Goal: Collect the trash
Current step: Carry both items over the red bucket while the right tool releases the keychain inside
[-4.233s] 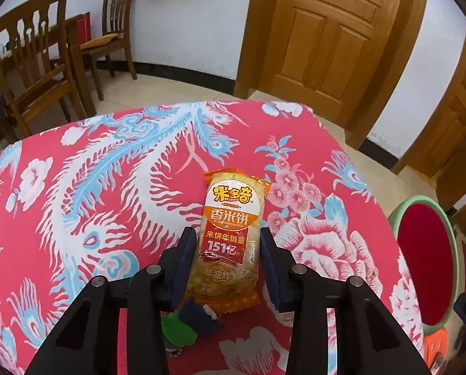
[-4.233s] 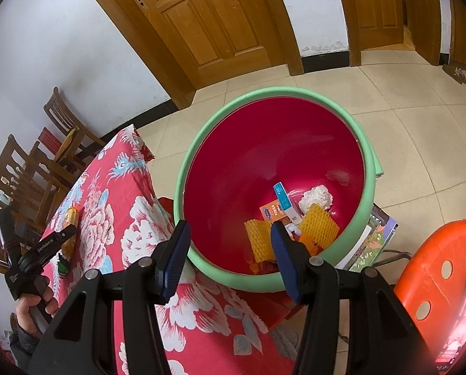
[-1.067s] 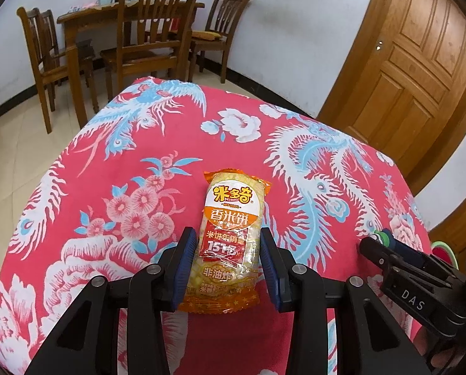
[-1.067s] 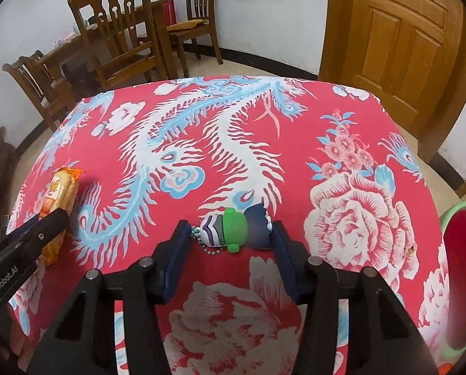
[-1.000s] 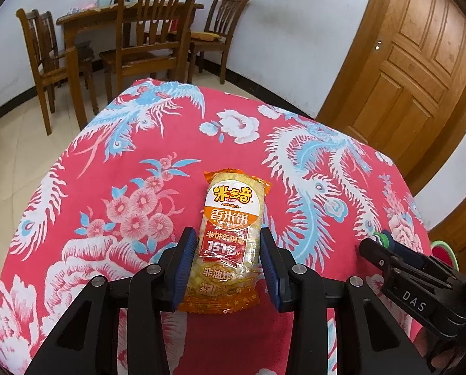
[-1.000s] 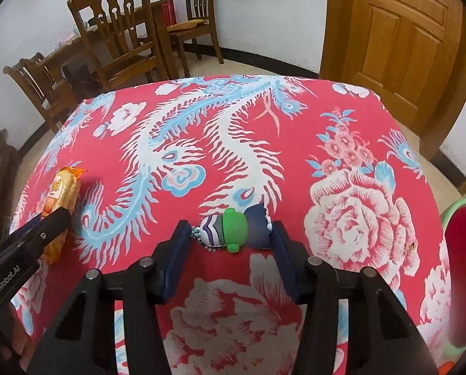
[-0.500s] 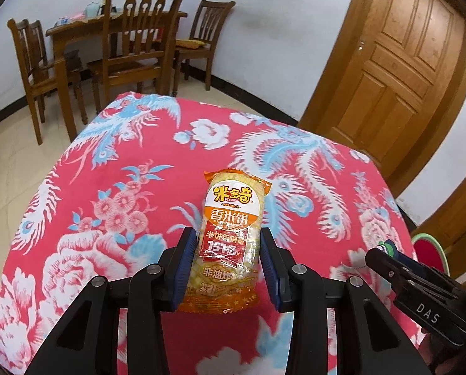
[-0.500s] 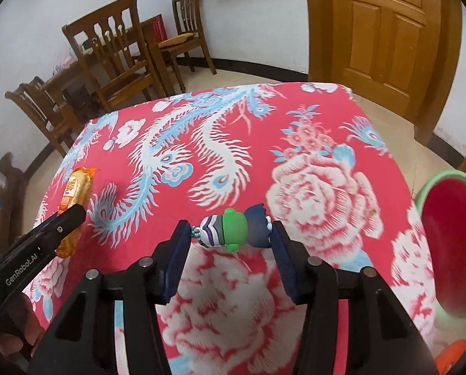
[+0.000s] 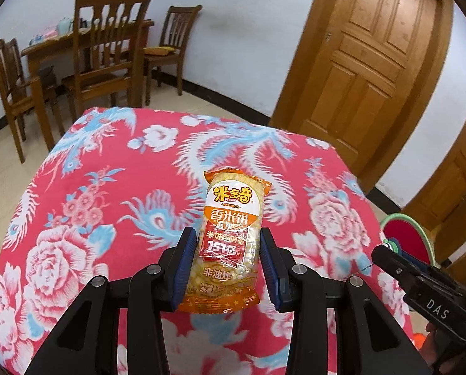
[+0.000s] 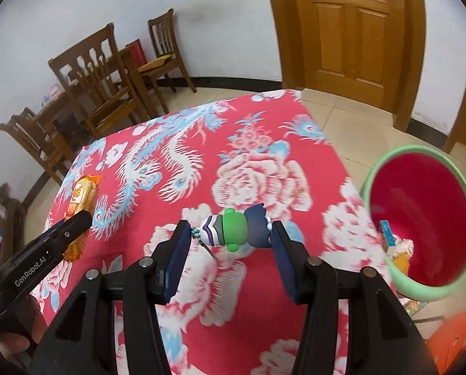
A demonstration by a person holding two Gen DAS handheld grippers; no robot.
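My left gripper [image 9: 228, 247] is shut on an orange and yellow rice cracker packet [image 9: 230, 237], held above the red flowered tablecloth [image 9: 108, 193]. The packet also shows in the right wrist view [image 10: 80, 201], at the left. My right gripper [image 10: 231, 234] is shut on a small green, purple and dark blue toy figure [image 10: 234, 229] with a bead chain, held above the cloth. The green-rimmed red trash basin [image 10: 420, 215] stands on the floor right of the table, with several scraps inside. Its rim shows in the left wrist view [image 9: 414, 237].
Wooden chairs [image 9: 108, 59] and a wooden table stand beyond the table's far edge. A wooden door [image 10: 352, 31] is behind. An orange plastic stool [image 10: 452, 340] stands at the lower right, beside the basin. The floor is beige tile.
Both grippers have risen and swung right with their loads. The trash basin has come further into the right wrist view, and the table looks lower and smaller.
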